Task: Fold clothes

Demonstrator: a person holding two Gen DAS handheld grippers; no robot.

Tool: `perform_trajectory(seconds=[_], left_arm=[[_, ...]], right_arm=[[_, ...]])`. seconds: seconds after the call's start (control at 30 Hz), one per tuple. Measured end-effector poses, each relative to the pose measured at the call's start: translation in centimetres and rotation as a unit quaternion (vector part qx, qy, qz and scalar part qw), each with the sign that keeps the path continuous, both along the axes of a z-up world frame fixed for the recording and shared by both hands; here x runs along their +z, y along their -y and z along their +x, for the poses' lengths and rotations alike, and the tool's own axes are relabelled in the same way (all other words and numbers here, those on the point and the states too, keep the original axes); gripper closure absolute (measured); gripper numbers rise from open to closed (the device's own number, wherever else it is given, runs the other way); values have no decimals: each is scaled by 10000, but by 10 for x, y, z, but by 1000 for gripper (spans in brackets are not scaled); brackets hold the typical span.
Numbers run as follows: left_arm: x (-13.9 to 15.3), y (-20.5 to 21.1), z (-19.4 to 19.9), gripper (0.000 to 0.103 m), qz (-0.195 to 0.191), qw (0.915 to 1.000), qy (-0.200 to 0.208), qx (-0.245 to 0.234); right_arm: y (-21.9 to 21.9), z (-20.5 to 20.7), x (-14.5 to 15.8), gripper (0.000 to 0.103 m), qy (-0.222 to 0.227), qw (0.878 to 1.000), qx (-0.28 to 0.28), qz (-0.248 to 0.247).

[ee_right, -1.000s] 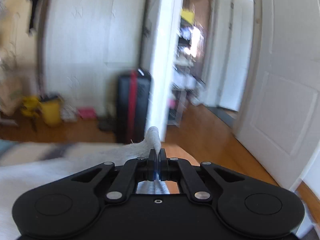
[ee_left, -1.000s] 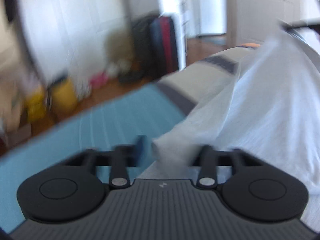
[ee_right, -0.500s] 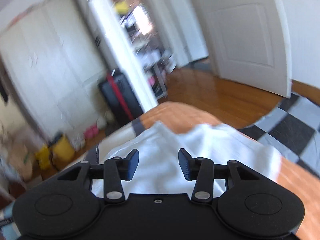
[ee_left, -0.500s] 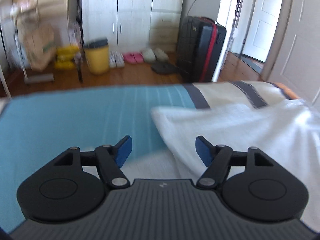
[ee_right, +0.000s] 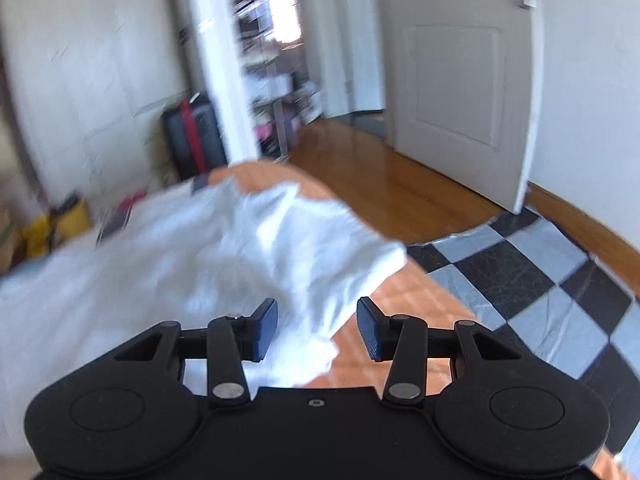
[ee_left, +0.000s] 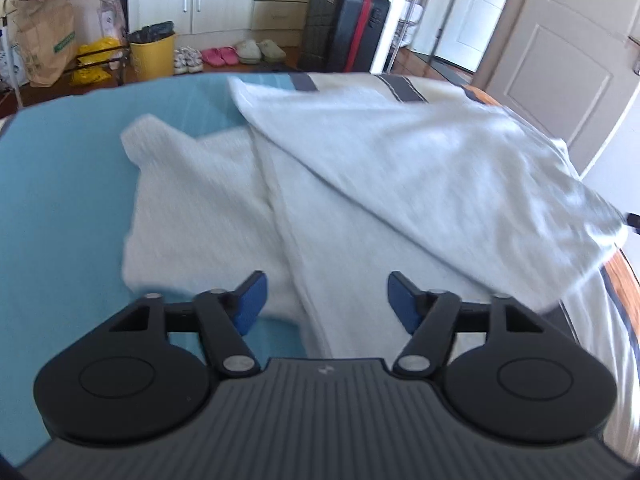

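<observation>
A white garment (ee_left: 380, 168) lies spread on the bed, one layer folded diagonally over the rest, a sleeve (ee_left: 160, 144) sticking out to the left on the blue cover. My left gripper (ee_left: 324, 304) hovers open just above the garment's near edge, nothing between its blue pads. In the right wrist view the same white garment (ee_right: 224, 248) lies rumpled over the bed's orange end. My right gripper (ee_right: 317, 326) is open above the cloth's right edge, holding nothing.
The bed cover (ee_left: 60, 200) is blue on the left, with cream, grey-striped and orange parts to the right. Beyond the bed stand a black-and-red suitcase (ee_left: 344, 32), a yellow bin (ee_left: 154, 54), shoes and white cupboards. A white door (ee_right: 460, 92), wood floor and a checkered mat (ee_right: 532, 280) lie right.
Both grippers held the white garment up a second ago, then opened and let it drop. It now lies folded on the bed, and both grippers have drawn back above it.
</observation>
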State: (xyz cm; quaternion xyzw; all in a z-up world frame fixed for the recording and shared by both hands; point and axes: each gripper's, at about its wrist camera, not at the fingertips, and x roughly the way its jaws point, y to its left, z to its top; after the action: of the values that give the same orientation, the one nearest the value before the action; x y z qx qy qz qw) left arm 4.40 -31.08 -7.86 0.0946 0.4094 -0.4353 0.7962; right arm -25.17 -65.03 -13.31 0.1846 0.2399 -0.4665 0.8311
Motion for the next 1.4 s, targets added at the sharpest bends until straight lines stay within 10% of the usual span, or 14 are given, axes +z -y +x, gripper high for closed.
perform_trajectory(seconds=[0.17,0.23,0.27,0.37,0.6,0.77,0.9,1.1,1.4], left_arm=[[-17,1,-19,55,263,9996,30,-96],[-19,-5,-15,49,147,9996,-185,142],[-21,-8,-12,45,70,9992,-302,240],[-25,-10,-6,43,-45,9983,-486,316],[-23,-4,-28,96,362,9985,404,80],[-12,0,-42,95,448,9944,951,-133],[-16,-5,-37,65,222,9993,274,-142],[-6,-9,-53,75,189,9959,848,-244],[-11,-14,-47,71,-38,9930,669,-972]], right_arm=[[-7,20,-27,54,-623,9965,548,-125],[-8,28,-34,99,-890,9933,729,-125],[-8,30,-31,101,-977,9928,686,-137],[-13,24,-4,101,-752,9963,283,-319],[15,4,-17,100,-284,9967,-386,660],[0,15,-6,99,-736,9972,-62,97],[2,8,-15,99,-667,9975,-110,191],[5,0,-25,98,-543,9978,-175,336],[5,1,-27,98,-533,9981,-102,293]])
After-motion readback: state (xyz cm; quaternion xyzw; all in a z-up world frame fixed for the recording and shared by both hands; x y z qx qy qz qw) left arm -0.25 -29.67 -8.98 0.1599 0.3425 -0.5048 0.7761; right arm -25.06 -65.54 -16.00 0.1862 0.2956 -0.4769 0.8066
